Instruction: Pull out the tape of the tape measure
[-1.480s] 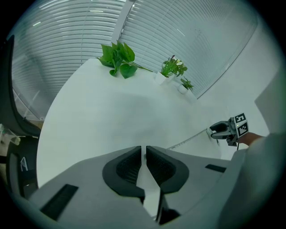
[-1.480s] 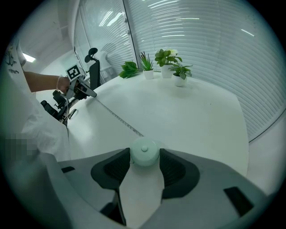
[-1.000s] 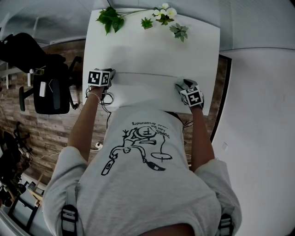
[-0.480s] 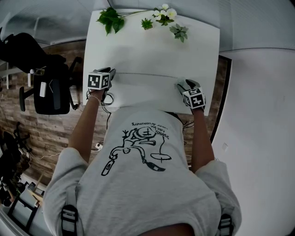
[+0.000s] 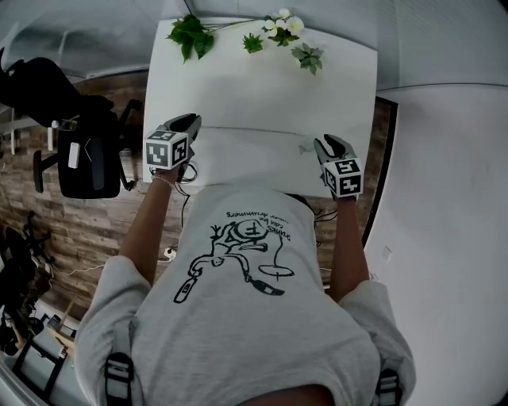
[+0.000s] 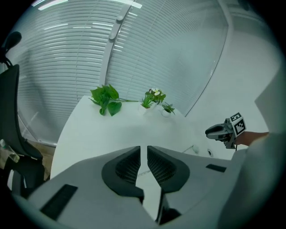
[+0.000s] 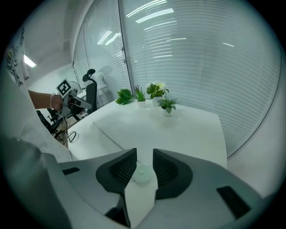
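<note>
A white round tape measure case (image 5: pixel 306 146) lies on the white table (image 5: pixel 262 87), with its thin tape (image 5: pixel 246 127) stretched leftward across the table. My right gripper (image 5: pixel 321 141) hovers just right of the case. In the right gripper view the case (image 7: pixel 142 173) sits on the table under the gap of the right gripper (image 7: pixel 145 154); its jaws are closing and the pads touch nothing. My left gripper (image 5: pixel 190 120) hangs over the tape's left end. In the left gripper view the left gripper (image 6: pixel 144 150) shows only a thin slit, with a bit of tape (image 6: pixel 143 172) on the table behind it.
Three small plants (image 5: pixel 190 32), (image 5: pixel 282 22), (image 5: pixel 308 54) stand along the table's far edge. A black office chair (image 5: pixel 79 151) is left of the table, and cables (image 5: pixel 184 170) hang at the near left corner. A person's grey shirt fills the foreground.
Both grippers have drawn back toward the person. The right gripper has come off the case, which now lies uncovered on the table. The tape stays stretched out.
</note>
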`<state>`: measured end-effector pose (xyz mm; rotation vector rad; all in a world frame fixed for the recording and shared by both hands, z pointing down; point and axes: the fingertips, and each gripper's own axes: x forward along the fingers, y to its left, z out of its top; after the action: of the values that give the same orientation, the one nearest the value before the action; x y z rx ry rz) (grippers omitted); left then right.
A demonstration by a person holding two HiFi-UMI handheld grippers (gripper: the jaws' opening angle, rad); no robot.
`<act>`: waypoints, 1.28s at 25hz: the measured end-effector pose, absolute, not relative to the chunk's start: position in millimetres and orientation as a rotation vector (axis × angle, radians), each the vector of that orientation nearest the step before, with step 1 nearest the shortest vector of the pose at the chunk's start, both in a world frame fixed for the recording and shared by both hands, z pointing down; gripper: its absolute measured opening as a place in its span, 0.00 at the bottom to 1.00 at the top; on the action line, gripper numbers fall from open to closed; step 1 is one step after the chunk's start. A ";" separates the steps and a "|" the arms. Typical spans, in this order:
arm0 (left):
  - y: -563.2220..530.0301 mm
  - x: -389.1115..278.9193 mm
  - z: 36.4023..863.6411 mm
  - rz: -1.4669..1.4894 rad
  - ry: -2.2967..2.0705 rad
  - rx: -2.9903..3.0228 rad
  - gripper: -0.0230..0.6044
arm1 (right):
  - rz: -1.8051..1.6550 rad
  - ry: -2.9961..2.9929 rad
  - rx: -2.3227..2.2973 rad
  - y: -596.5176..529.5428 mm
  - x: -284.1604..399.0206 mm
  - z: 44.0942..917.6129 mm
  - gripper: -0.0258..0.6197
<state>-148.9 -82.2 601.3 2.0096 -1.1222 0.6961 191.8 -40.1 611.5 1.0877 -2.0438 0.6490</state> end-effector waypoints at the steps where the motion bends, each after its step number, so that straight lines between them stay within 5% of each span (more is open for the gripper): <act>1: -82.9 -144.9 594.9 0.686 -1.120 2.027 0.14 | 0.641 -2.059 1.104 -42.6 190.5 603.5 0.22; 32: -84.7 -64.3 362.3 0.237 -1.311 2.574 0.07 | 0.332 -2.413 1.245 -55.9 104.1 376.1 0.07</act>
<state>-64.3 -84.7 362.3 2.5740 -1.3108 0.2374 104.1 -55.9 376.1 1.2449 -2.4132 0.3320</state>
